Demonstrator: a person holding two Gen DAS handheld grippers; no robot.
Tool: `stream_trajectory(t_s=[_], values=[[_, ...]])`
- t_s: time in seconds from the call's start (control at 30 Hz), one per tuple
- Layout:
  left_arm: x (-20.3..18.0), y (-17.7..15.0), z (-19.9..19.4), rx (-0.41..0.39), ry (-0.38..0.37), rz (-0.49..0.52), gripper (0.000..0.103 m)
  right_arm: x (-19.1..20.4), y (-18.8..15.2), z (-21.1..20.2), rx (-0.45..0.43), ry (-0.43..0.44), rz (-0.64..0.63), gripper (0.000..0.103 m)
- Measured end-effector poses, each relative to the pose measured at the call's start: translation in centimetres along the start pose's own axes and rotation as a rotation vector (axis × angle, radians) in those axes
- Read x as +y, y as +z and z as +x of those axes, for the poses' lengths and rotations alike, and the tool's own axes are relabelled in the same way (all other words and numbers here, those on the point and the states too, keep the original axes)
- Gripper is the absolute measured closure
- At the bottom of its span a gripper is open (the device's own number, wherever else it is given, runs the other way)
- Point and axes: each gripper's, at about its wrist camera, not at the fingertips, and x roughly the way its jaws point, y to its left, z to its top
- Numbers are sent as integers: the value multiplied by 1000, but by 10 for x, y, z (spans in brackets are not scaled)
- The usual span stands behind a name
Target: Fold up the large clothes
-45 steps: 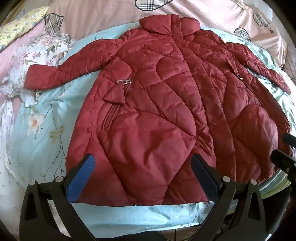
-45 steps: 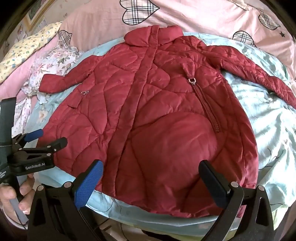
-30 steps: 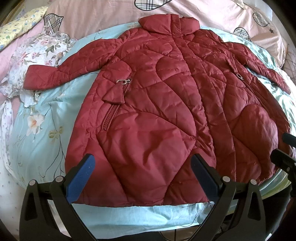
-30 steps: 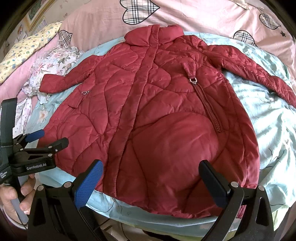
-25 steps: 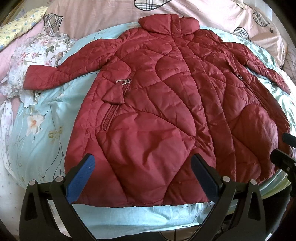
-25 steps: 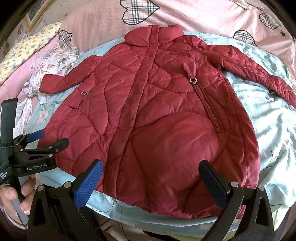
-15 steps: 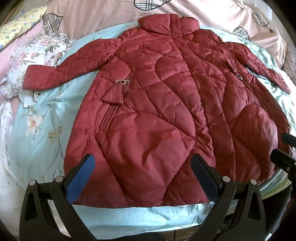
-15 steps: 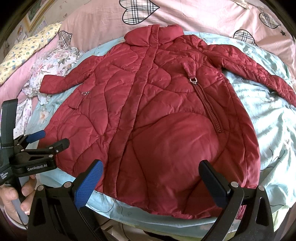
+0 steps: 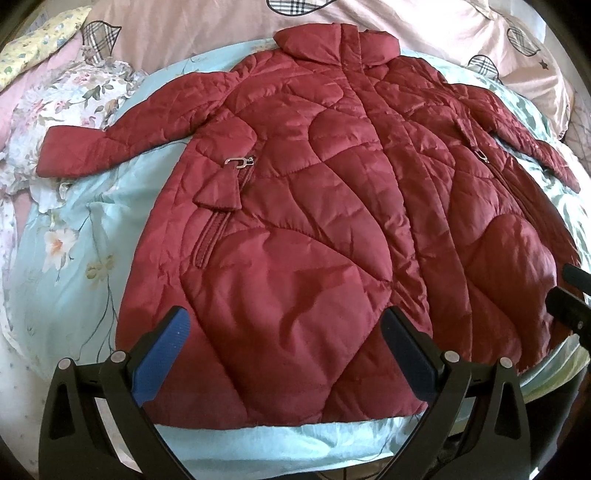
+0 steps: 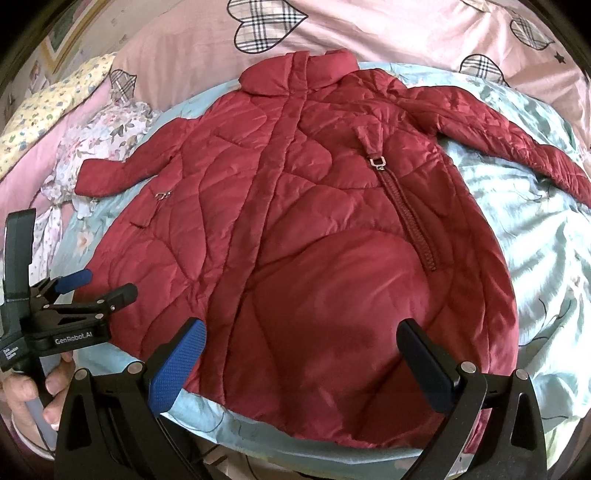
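Flat on the pale blue floral sheet (image 9: 74, 229) lay the dark red quilted coat (image 9: 314, 221), front up, collar toward the pink heart-print duvet (image 10: 369, 33), both sleeves spread outward. Just short of the coat's hem hovered the left gripper (image 9: 284, 354) and the right gripper (image 10: 299, 362), each with jaws spread wide and empty. A hand (image 10: 26, 391) held the left gripper's handle beside the coat's lower corner.

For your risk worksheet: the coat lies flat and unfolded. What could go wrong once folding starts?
1. The puffy red coat may spring back open after a fold.
2. The shiny fabric could slip from the open left gripper or right gripper.
3. The hem lies near the bed edge, so the coat might slide off.
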Motion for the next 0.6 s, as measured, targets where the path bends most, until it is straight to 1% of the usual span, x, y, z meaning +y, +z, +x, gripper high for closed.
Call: stream_trajectory(t_s=[0.13,0.23,0.33,0.4,0.53,0.6], values=[[1,4,3,19,-17,-1,0,-10,5,0,-26,10,26,0],[1,9,5,8,-21,0,0,-24,10,-4,-77,37,57,0],[0,13,8,19,-22,3,0,-40,16,-9,-116,51,92,0],[-1,16,9,20,-33,1,0,-54,20,-13,-123,46,113,0],[0,21,13,21,-49,-12,0,-92,30,-18,-148,67,208,1],[-1,24,15,20,-47,-9,0,-116,37,-25,-188,37,251,1]])
